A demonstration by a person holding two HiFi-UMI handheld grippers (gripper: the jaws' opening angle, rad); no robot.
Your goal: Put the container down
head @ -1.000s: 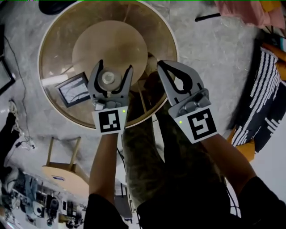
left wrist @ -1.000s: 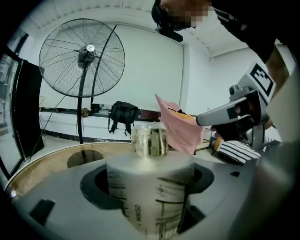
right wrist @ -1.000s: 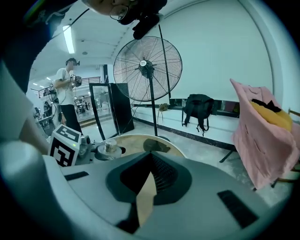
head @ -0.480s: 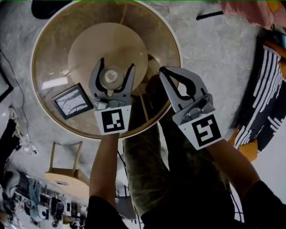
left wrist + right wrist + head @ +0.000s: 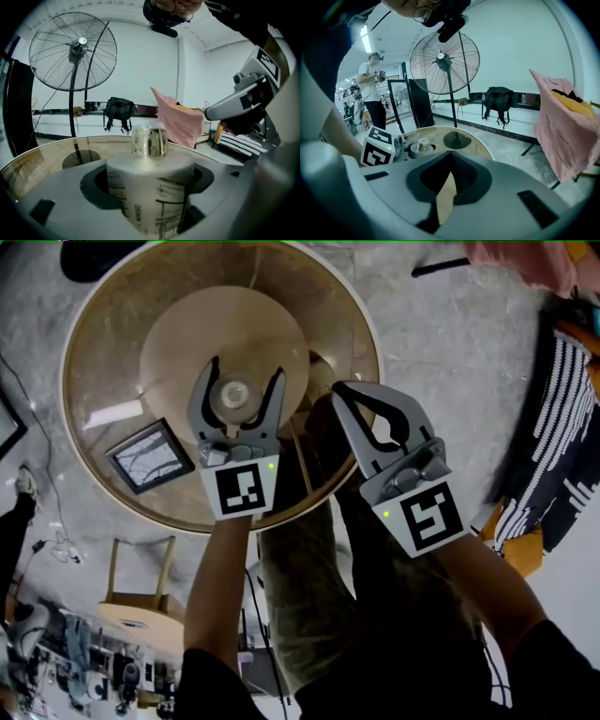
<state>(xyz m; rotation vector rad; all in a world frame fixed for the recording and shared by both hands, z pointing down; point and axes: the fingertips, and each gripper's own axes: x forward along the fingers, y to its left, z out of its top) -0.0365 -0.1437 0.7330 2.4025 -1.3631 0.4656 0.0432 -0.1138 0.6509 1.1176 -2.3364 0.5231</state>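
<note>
The container (image 5: 233, 396) is a pale cylinder with printed measuring lines (image 5: 150, 192) and a clear knob on its lid (image 5: 149, 140). My left gripper (image 5: 246, 373) is shut on it, one jaw on each side, over the middle of the round glass table (image 5: 103, 324). Whether its base touches the glass is hidden. My right gripper (image 5: 339, 392) hangs just to the right near the table's edge, shut, with nothing in it. In the right gripper view the container (image 5: 423, 144) and the left gripper's marker cube (image 5: 377, 152) show beyond the shut right gripper (image 5: 449, 161).
A dark-framed picture (image 5: 150, 456) lies on the table's near left. A wooden stool (image 5: 141, 601) stands below the table. A standing fan (image 5: 444, 58), a black backpack (image 5: 118, 110) and a pink cloth (image 5: 562, 126) are around. Another person (image 5: 372, 89) stands far off.
The left gripper still holds the container over the table's middle, and the right gripper stays shut beside it. Only the view has drifted slightly.
</note>
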